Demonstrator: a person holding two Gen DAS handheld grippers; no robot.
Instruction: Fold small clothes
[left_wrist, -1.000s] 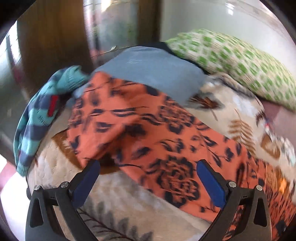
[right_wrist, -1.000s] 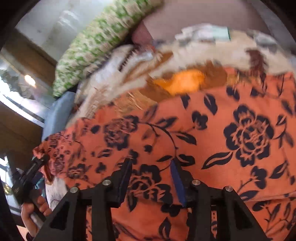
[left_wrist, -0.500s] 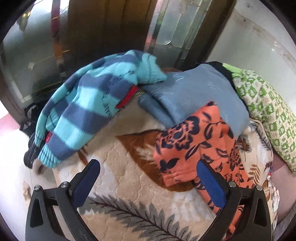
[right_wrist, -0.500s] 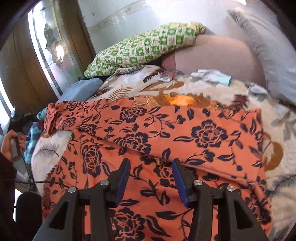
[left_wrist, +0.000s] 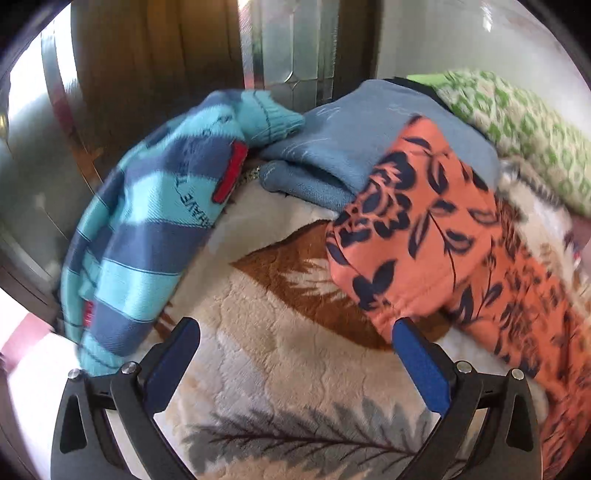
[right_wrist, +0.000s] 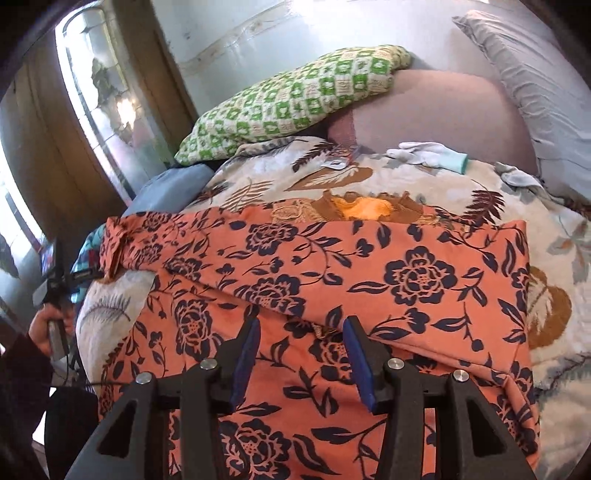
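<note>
Left wrist view: left gripper (left_wrist: 293, 345) jaws spread wide, nothing btwn them, over leaf-print blanket (left_wrist: 280, 369); orange floral garment (left_wrist: 424, 236) lies on blanket, its hem just beside the right finger; striped sweater (left_wrist: 147, 221) & blue-grey garment (left_wrist: 343, 147) at blanket's far edge. Right wrist view: right gripper (right_wrist: 301, 360) jaws parted, empty, above orange floral garment (right_wrist: 369, 280) folded across blanket (right_wrist: 546, 295); green pillow (right_wrist: 295, 99) beyond blanket.

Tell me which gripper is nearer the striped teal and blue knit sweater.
Left. The left gripper hovers open just beside the striped teal and blue knit sweater; the right gripper is over the orange floral garment, farther away.
</note>
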